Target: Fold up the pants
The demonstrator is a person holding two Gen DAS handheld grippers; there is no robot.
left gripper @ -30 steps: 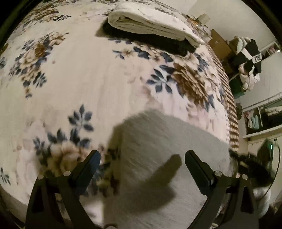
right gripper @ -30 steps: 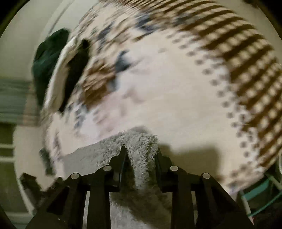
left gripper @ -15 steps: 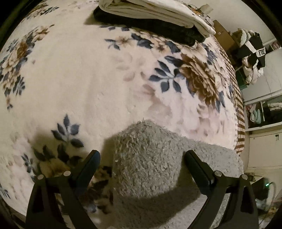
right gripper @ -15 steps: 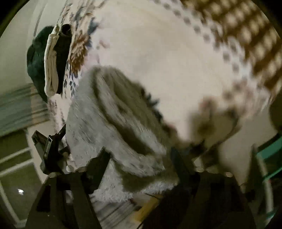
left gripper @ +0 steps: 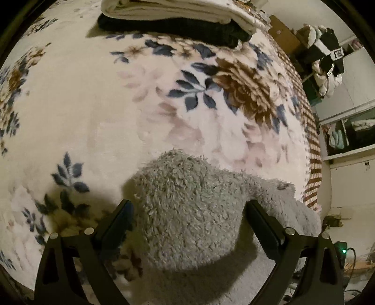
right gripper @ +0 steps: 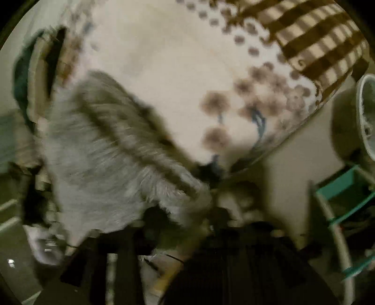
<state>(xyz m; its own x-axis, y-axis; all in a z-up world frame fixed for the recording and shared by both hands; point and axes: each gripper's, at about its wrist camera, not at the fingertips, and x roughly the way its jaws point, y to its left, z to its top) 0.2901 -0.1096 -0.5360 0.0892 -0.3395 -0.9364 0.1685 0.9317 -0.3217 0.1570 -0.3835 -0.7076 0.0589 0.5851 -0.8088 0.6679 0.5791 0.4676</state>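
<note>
The fuzzy grey pants (left gripper: 187,201) lie bunched on the floral blanket (left gripper: 93,105) at the bed's near edge. My left gripper (left gripper: 187,218) is open, its fingers apart on either side of the grey mound. In the right wrist view the pants (right gripper: 105,150) show as a blurred grey strip across the blanket (right gripper: 175,70). My right gripper (right gripper: 178,225) is dark and badly blurred at the bottom; its jaws cannot be made out, and the fabric seems to lie beyond it.
A folded stack of cream and black clothes (left gripper: 173,21) sits at the far side of the bed. Clothes hang at the right (left gripper: 328,61) beside shelves. A teal rack (right gripper: 346,194) and a white fan (right gripper: 368,117) stand off the bed's edge.
My right gripper let go of the pants' edge and swung back and away, with heavy blur. My left gripper moved forward so the grey mound sits between its open fingers.
</note>
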